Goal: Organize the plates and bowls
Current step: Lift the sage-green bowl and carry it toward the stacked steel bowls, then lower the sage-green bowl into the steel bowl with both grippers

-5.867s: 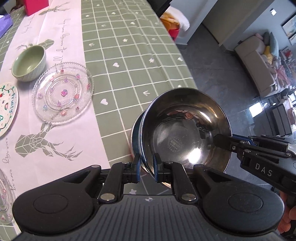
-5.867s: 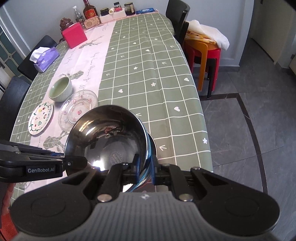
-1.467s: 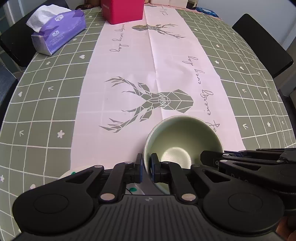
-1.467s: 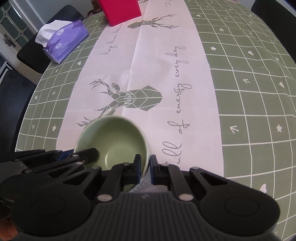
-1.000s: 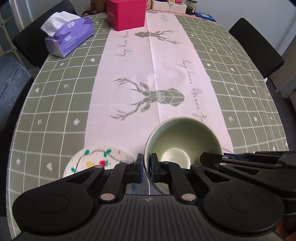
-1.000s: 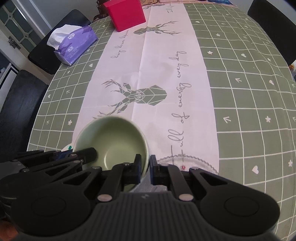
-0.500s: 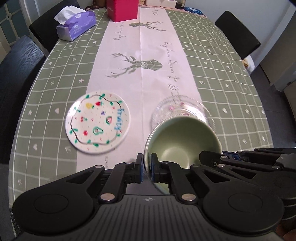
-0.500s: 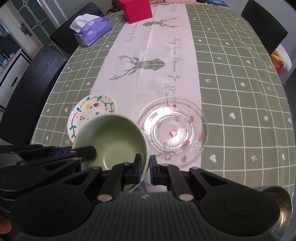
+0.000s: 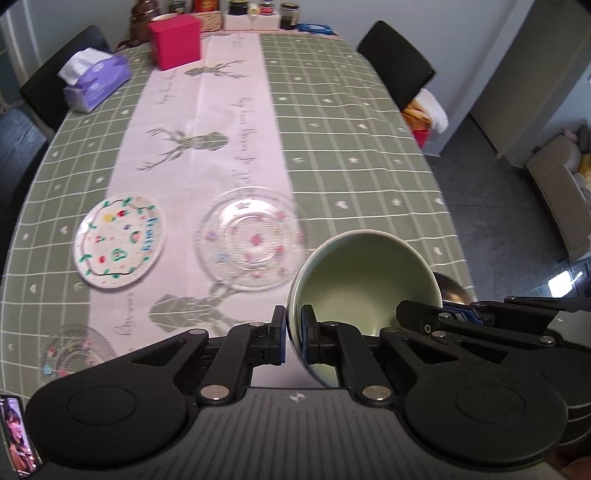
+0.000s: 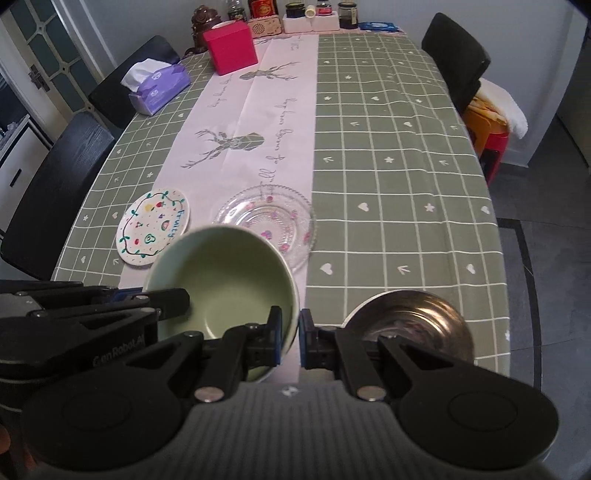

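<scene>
Both grippers hold a pale green bowl (image 9: 364, 277) (image 10: 229, 273) in the air above the table's near edge. My left gripper (image 9: 293, 332) is shut on its left rim. My right gripper (image 10: 290, 339) is shut on its right rim. A steel bowl (image 10: 410, 325) sits on the table to the right of the green bowl; only a sliver of it shows in the left wrist view (image 9: 452, 288). A clear glass plate with flowers (image 9: 251, 243) (image 10: 273, 221) and a white painted plate (image 9: 118, 240) (image 10: 153, 225) lie beyond.
Another glass plate (image 9: 70, 350) lies at the near left. A purple tissue pack (image 10: 159, 86), a red box (image 10: 231, 51) and jars (image 10: 314, 13) stand at the far end. Black chairs (image 10: 48, 192) line the left side and far right. The table edge (image 10: 498, 236) drops to floor on the right.
Both grippers have carried the green bowl back and to the right, away from the plates. The steel bowl has come into full view beside it.
</scene>
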Available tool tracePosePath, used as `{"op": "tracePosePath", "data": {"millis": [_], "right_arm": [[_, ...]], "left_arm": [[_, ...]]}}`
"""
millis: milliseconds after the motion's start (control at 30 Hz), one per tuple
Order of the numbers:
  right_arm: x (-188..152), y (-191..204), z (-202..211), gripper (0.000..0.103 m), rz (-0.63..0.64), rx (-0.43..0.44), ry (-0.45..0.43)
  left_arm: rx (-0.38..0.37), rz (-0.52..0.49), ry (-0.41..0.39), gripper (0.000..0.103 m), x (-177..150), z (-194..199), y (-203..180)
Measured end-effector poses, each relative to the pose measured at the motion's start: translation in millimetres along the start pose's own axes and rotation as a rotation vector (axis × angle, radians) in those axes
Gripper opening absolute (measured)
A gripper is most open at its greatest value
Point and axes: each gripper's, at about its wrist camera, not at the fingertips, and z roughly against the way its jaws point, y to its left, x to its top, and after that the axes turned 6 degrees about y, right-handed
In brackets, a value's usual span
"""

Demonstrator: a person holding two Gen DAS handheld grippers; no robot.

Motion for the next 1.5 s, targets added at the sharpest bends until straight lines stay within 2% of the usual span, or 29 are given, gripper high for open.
{"op": "tracePosePath", "data": {"millis": [200,400,600,933,1333,1500], "right_arm": [[-16.9,-53.0,11.5,0.006,-0.06,-0.053,0.003],[-30.7,-83.7,-6.2,0.006,-0.09,-0.072,0.054],[-33.6,-92.2,-25.9,0.006,-0.07,-0.094,0.099],[-28.2,-98.3,-44.7,0.006,-0.052,-0.095,0.134],[-28.1,-101.7,-58.8,0.005,-0.04,-0.116,0.149],[-27.8,-98.8,-57.4,0.008,-0.022,-0.125,0.144]], "left_arm": [[-0.062,-0.053,0.034,0.008,-1.3,-17.8,-48.1],[-0.081,-0.061,0.112,0.008,-7.0,-52.4,-67.4],[-0.1,-0.028,0.181,0.008,-3.4,-71.5,-67.4],[-0.099,-0.018,0.223,0.008,-0.1,-86.6,-67.8],[-0.098,-0.019,0.207,0.008,3.9,-86.1,-68.7],[-0.108,-0.041,0.185,0.008,2.5,-79.0,-72.8]]}}
